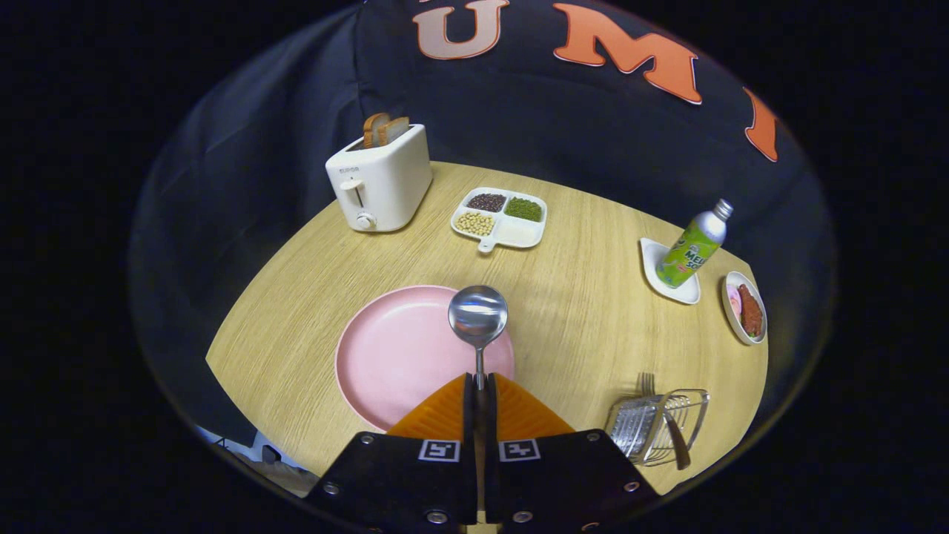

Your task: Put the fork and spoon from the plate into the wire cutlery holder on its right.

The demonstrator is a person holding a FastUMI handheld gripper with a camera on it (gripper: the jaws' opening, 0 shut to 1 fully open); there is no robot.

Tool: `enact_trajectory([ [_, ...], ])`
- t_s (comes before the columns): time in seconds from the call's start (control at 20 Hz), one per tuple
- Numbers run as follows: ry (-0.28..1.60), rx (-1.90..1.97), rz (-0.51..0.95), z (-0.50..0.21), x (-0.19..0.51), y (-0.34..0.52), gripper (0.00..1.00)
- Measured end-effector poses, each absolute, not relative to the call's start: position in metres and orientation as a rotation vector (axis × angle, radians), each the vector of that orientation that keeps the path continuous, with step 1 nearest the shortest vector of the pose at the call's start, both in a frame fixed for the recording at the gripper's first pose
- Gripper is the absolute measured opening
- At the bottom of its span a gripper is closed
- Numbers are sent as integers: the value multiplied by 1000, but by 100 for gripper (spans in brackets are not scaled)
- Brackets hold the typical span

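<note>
My gripper (480, 382) is shut on the thin handle of a metal spoon (478, 317), whose bowl sticks out ahead of the fingertips. The spoon hangs above the right part of a bare pink plate (393, 356). To the right of the fingers stands the wire cutlery holder (656, 424) near the table's front edge. A fork (647, 383) leans inside it with its tines sticking up above the rim, and a dark handle slants across the holder's front.
A white toaster (379, 185) with bread slices stands at the back left. A divided white dish (500, 216) of beans sits behind the plate. At the right, a green bottle (693, 248) stands on a white coaster beside a small food dish (745, 308).
</note>
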State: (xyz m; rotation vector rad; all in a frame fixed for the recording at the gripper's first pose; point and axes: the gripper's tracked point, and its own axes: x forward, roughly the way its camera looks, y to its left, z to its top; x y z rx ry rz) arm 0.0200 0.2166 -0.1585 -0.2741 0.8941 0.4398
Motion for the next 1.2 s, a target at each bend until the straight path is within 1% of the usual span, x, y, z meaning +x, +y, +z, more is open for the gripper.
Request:
enact_trajectory([
  [0.2, 869, -282, 379, -127, 29, 167, 5],
  [0.45, 907, -302, 312, -104, 28, 104, 5],
  [0.85, 1027, -366, 246, -102, 9, 31, 5],
  [1.05, 1103, -357, 239, -114, 1, 14, 5],
  [1.2, 1174, -322, 260, -127, -6, 13, 5],
])
